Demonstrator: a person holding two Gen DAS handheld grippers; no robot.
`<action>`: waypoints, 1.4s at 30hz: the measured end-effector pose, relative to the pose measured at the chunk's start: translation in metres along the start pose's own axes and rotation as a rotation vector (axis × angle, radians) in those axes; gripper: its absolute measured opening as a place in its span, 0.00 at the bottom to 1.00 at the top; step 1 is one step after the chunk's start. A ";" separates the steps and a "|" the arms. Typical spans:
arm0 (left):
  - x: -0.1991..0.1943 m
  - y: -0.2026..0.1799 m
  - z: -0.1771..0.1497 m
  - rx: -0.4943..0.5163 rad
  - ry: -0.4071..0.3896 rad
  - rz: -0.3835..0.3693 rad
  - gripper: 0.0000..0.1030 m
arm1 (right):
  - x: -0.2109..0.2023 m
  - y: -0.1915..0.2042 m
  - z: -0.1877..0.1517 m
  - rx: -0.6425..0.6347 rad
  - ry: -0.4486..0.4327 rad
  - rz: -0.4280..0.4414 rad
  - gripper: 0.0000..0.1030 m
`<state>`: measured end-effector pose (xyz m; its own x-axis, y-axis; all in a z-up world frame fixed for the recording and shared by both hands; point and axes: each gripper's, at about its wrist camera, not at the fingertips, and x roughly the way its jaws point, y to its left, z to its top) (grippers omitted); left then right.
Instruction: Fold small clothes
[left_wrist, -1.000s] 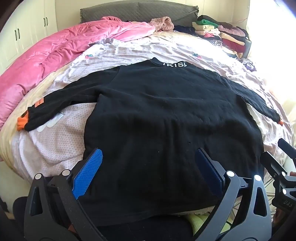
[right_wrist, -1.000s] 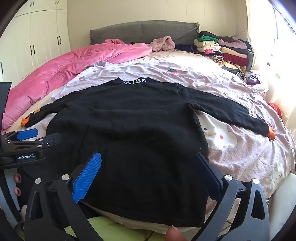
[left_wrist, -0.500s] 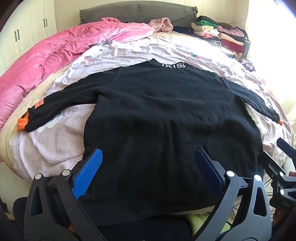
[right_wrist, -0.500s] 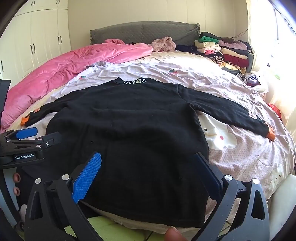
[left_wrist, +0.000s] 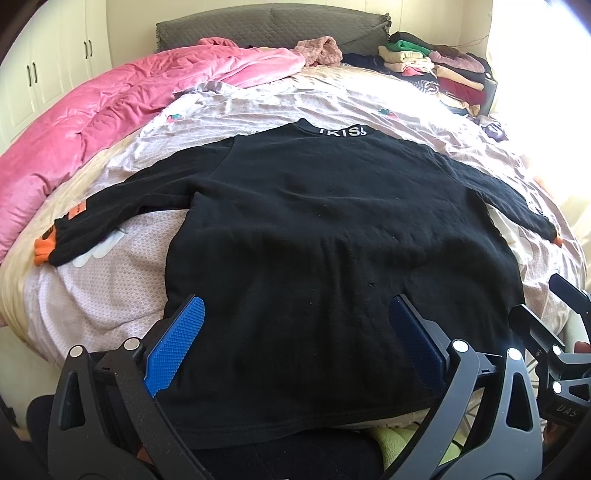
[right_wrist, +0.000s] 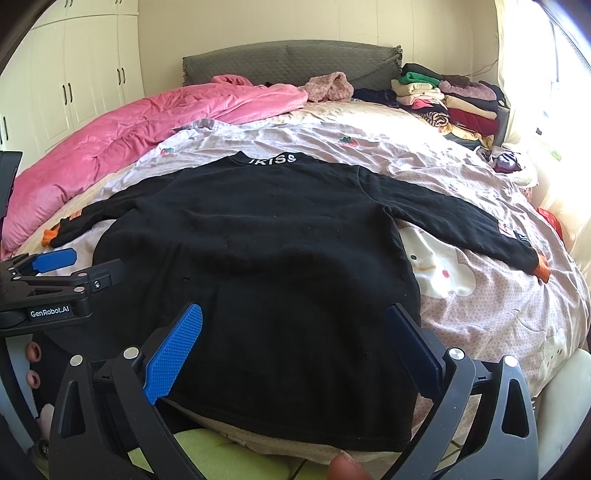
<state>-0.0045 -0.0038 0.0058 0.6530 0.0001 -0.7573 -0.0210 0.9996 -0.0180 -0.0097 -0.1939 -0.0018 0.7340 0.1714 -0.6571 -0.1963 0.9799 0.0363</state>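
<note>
A black long-sleeved sweater (left_wrist: 325, 236) lies flat on the bed, collar lettered at the far end, both sleeves spread out with orange cuffs (left_wrist: 43, 249). It also shows in the right wrist view (right_wrist: 266, 251). My left gripper (left_wrist: 295, 343) is open and empty, hovering over the sweater's near hem on its left half. My right gripper (right_wrist: 293, 347) is open and empty over the hem's right half. The left gripper shows at the left edge of the right wrist view (right_wrist: 55, 266).
A pink quilt (left_wrist: 110, 107) is bunched along the bed's left side. A stack of folded clothes (right_wrist: 450, 99) sits at the far right by the grey headboard (right_wrist: 291, 62). The patterned sheet (right_wrist: 480, 295) covers the bed. White wardrobes (right_wrist: 74, 85) stand left.
Both grippers have drifted slightly; the view shifts a little. Both stay open and the sweater has not moved.
</note>
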 end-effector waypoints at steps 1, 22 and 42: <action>0.000 0.000 -0.001 0.000 -0.001 -0.001 0.91 | 0.000 0.000 0.000 -0.001 0.000 -0.001 0.96; 0.000 0.000 0.000 0.000 -0.001 -0.003 0.91 | 0.002 -0.001 -0.002 0.002 0.001 -0.002 0.96; 0.012 -0.016 0.011 0.034 0.009 -0.001 0.91 | 0.011 -0.021 0.006 0.047 -0.001 -0.019 0.96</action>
<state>0.0116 -0.0194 0.0043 0.6465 -0.0012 -0.7629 0.0053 1.0000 0.0030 0.0062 -0.2117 -0.0053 0.7381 0.1527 -0.6572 -0.1513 0.9867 0.0595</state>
